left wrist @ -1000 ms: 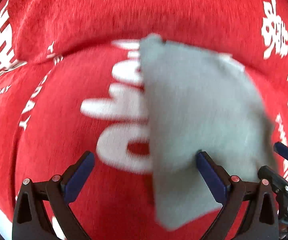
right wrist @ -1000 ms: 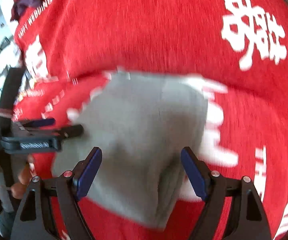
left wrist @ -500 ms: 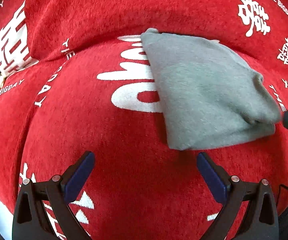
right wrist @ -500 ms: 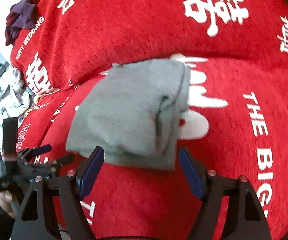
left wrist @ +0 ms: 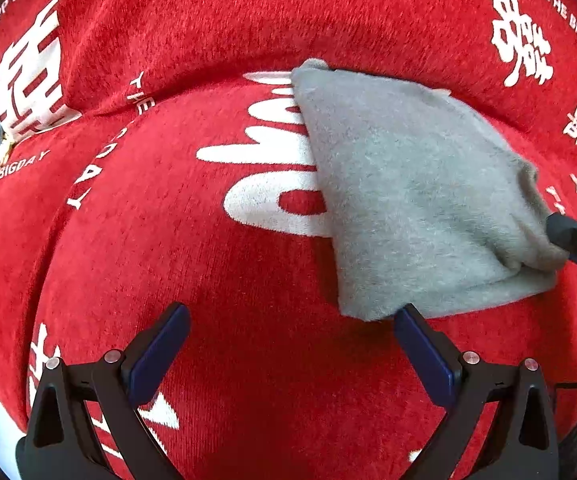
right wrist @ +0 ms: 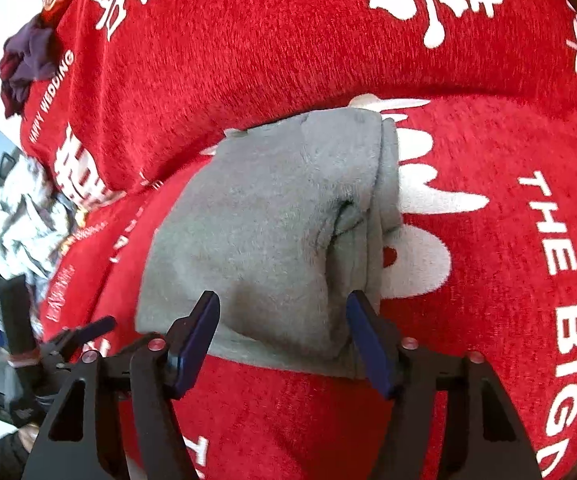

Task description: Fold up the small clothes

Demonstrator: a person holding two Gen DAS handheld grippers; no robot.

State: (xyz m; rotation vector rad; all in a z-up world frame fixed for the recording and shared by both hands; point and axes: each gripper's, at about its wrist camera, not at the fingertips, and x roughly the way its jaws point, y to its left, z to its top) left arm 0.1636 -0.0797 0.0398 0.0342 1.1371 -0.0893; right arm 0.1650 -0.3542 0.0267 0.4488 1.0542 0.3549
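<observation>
Left gripper [left wrist: 290,334], black arms with blue pads, jaws spread wide, nothing between them, hovering over the red plush blanket with white lettering [left wrist: 216,280]. Its right pad sits just at the near corner of the folded grey fleece garment [left wrist: 416,192]; can't tell if it touches.

Right gripper [right wrist: 284,334], same build, jaws also apart. Near edge of the folded grey fleece garment [right wrist: 272,224] lies between the pads, but the pads aren't pressed on it. Garment rests flat on the blanket, folded into a thick bundle, layers showing at its right side in the right wrist view, partly covering big white letters.

In the left wrist view a black tip of the right gripper shows at the garment's right edge.

Farther back: crumpled pale grey-white clothes [right wrist: 20,224] at the blanket's left edge, and a dark purple and maroon cloth heap [right wrist: 24,64] beyond.
</observation>
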